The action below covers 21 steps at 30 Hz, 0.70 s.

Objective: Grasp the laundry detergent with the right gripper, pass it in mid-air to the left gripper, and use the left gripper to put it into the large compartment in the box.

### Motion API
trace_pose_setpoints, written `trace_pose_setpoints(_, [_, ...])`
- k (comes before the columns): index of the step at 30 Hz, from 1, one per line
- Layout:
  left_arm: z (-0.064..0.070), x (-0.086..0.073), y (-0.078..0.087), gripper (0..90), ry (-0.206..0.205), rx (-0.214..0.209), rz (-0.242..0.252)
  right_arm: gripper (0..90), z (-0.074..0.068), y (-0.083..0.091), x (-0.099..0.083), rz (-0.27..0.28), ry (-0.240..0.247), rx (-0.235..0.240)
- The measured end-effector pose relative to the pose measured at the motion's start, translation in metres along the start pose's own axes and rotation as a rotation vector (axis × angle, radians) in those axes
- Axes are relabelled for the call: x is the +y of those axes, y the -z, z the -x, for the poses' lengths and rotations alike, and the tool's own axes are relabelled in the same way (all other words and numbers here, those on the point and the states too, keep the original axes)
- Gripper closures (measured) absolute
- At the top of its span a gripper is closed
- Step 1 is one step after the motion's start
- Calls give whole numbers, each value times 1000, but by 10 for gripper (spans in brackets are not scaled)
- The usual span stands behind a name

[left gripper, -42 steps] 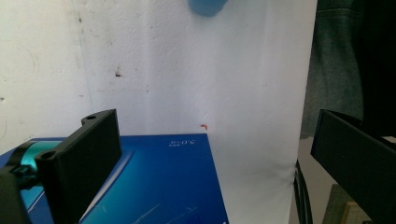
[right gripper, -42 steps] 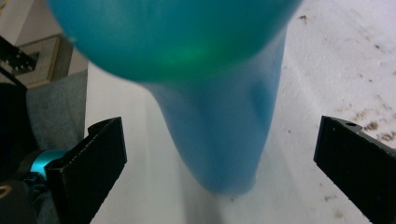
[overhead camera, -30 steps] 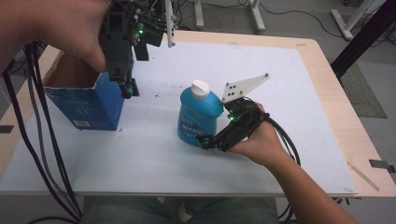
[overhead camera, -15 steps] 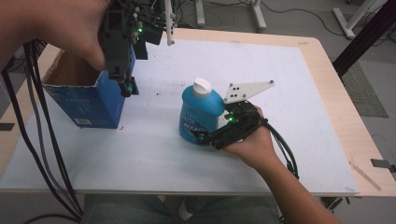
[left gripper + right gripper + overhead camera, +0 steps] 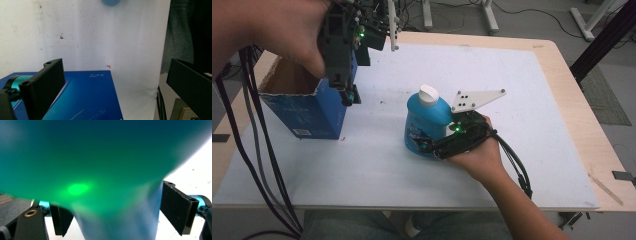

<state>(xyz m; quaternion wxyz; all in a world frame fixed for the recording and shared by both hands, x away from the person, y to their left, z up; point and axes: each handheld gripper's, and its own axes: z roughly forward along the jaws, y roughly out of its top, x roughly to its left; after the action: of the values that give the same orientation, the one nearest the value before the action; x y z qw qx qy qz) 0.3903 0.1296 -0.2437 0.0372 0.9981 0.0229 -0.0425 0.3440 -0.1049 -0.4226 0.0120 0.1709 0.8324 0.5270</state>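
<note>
A blue bottle with a white cap stands near the middle of the white table cover. My right gripper reaches in low from the right, its jaws on either side of the bottle's lower body, pressed close against it. The bottle blurs most of the right gripper view. My left gripper hangs pointing down over the right end of an open blue cardboard box. Its jaws are spread wide with nothing between them, above the box's blue side.
A white sheet covers most of the wooden table. Black cables trail down the left side past the box. In the left gripper view the sheet's edge lies just right of the box.
The right gripper has slid left along the table until its jaws sit around the bottle's base. The left gripper has stayed over the box.
</note>
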Motion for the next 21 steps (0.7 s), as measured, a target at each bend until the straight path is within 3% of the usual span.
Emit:
trace_pose_setpoints(4, [-1, 1, 0, 17, -5, 0, -4, 248, 0, 0, 0, 3, 10, 2])
trace_pose_setpoints(21, [-1, 3, -1, 17, -2, -5, -9, 312, -2, -1, -1, 13, 34, 2])
